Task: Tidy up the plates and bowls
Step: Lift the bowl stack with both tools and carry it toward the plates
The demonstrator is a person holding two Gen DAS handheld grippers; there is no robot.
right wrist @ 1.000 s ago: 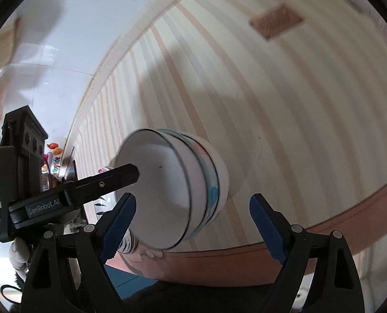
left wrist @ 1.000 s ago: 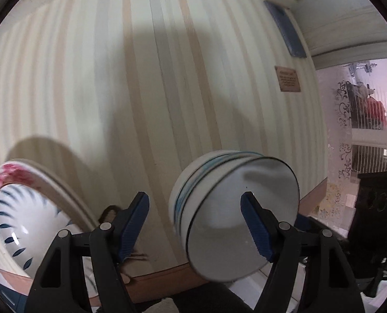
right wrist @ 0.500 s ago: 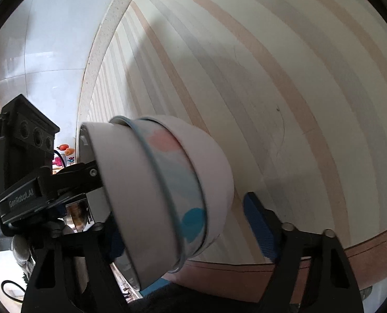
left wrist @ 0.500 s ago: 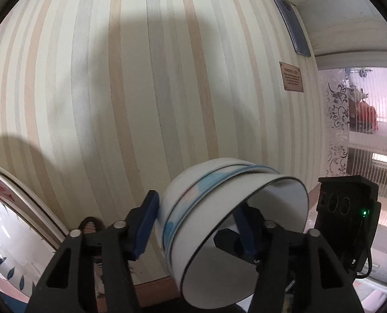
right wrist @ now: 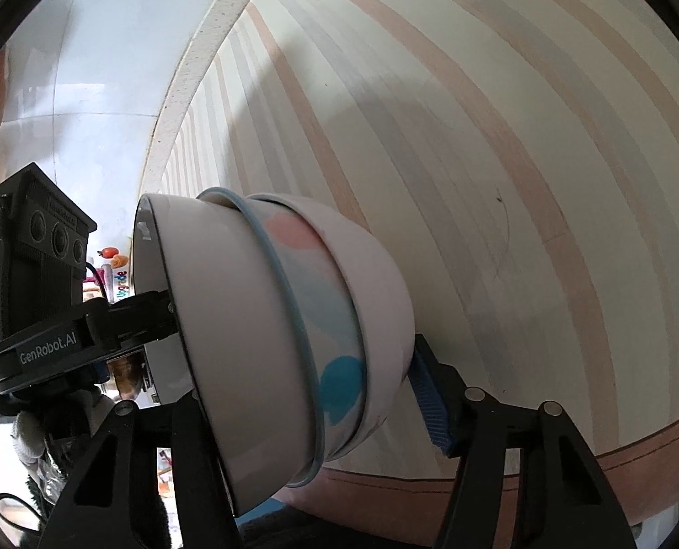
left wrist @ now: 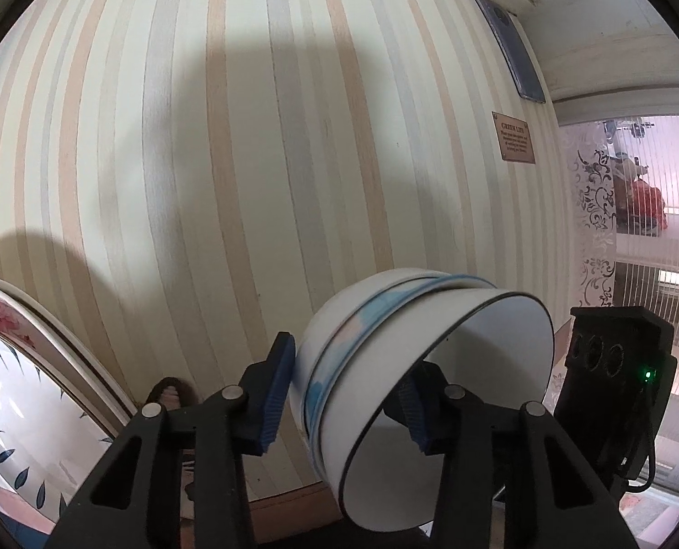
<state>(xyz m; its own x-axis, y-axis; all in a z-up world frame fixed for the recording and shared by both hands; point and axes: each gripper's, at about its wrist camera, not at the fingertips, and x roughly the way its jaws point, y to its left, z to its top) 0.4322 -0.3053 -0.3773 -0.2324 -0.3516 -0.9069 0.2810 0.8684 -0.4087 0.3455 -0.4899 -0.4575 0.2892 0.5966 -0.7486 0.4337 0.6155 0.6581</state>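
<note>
The worktop (left wrist: 257, 146) is covered by a smooth cloth striped in cream, tan and pale grey, bordered by a brown band at its near edge. A large glazed plate (left wrist: 14, 393) lies at the near left corner area, white with dark blue leaf strokes and a pink floral rim, partly cut by the frame. The stack of bowls (left wrist: 412, 379), three nested round ceramic bowls, is held on its side above the near edge of the worktop: an inner white bowl with a thin dark rim line, a middle one with a blue rim and pink and blue patches, an outer plain white one. The left claw (left wrist: 348, 393) has just been closing and is clamped on the stack, one ribbed blue pad against the outer wall, the other inside the mouth. The right claw (right wrist: 321, 393) has likewise been closing; its ribbed blue pad (right wrist: 428, 393) touches the outer bowl's base, and the other finger is hidden behind the stack, so its grip cannot be confirmed. The left unit's black housing reads "GenRobot.AI". A small brown label (left wrist: 513, 137) on the cloth, headed "GREEN LIFE", lies near the far right edge beside a dark phone (left wrist: 508, 45).
</note>
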